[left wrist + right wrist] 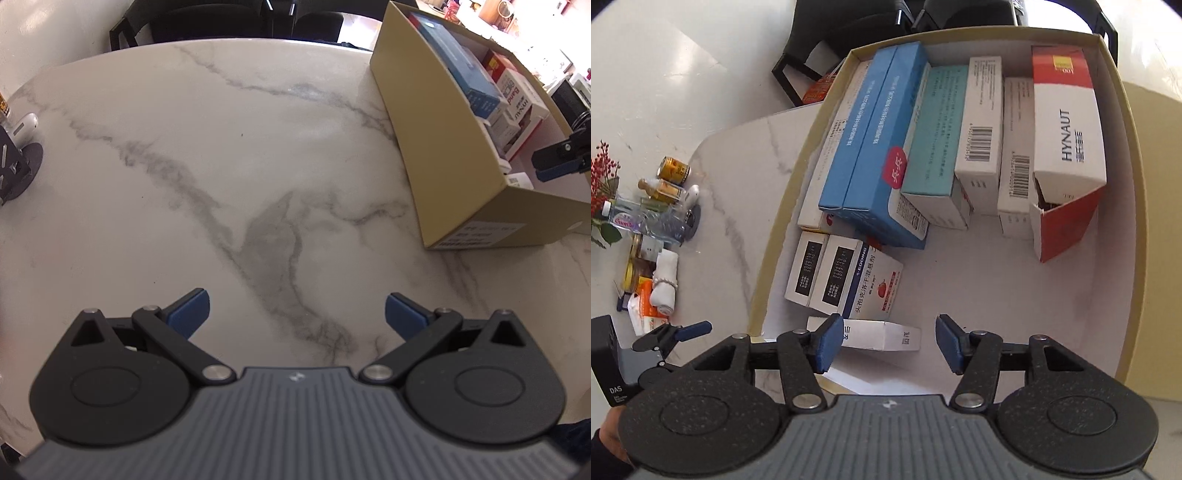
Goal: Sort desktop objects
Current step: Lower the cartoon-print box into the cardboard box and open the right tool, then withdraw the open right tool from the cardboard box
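A tan cardboard box (1134,206) with a white floor holds several medicine cartons: two long blue ones (871,144), a teal one (934,147), white ones (982,125) and a red-and-white HYNAUT carton (1067,147). My right gripper (888,341) hangs open over the box's near end, nothing between its fingers. A small white carton (882,334) lies flat just beyond its left fingertip. In the left wrist view the same box (436,122) stands at the right of the marble table (207,155). My left gripper (297,314) is open over bare marble, holding nothing.
At the table's left edge stands a clutter: a gold can (674,170), small bottles (661,190), a plastic water bottle (635,218), a rolled white cloth (665,284) and red berries (602,173). Dark chairs (229,18) stand behind the table. The other gripper (565,155) shows over the box.
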Demonstrator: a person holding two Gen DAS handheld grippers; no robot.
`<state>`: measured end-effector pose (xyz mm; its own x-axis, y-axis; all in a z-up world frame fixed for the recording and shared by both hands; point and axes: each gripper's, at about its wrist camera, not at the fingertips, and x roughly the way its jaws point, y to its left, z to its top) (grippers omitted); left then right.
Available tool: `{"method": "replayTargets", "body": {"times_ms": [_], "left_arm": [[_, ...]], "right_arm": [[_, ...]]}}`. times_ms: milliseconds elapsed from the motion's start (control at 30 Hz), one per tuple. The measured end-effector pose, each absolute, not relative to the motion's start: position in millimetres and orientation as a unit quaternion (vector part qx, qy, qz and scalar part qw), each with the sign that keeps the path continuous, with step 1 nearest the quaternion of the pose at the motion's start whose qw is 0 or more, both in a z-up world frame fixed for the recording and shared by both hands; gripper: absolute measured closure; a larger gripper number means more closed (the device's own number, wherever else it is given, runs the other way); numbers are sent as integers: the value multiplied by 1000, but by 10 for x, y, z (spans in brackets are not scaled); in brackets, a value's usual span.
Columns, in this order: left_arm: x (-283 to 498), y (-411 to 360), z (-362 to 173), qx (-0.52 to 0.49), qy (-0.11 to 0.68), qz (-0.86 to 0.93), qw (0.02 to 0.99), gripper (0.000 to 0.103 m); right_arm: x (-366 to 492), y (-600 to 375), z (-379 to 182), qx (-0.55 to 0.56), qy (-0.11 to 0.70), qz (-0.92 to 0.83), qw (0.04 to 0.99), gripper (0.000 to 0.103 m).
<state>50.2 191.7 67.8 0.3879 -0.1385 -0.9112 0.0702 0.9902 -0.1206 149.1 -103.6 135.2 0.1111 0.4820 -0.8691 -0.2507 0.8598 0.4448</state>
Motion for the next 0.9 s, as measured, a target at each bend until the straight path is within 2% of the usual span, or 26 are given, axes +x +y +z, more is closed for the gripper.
{"method": "replayTargets", "body": {"times_ms": [100,467,900], "left_arm": [[517,1907,694,-28,549,-63,833,0],[516,1898,695,-35,552,-57,831,0],[580,1932,781,-56,557,-14,828,0]], "right_arm": [[1545,-1179,1264,146,631,213,731,44],[1522,-1040,1199,190,632,213,721,42],[1405,-1042,1394,192,599,177,757,35]]}}
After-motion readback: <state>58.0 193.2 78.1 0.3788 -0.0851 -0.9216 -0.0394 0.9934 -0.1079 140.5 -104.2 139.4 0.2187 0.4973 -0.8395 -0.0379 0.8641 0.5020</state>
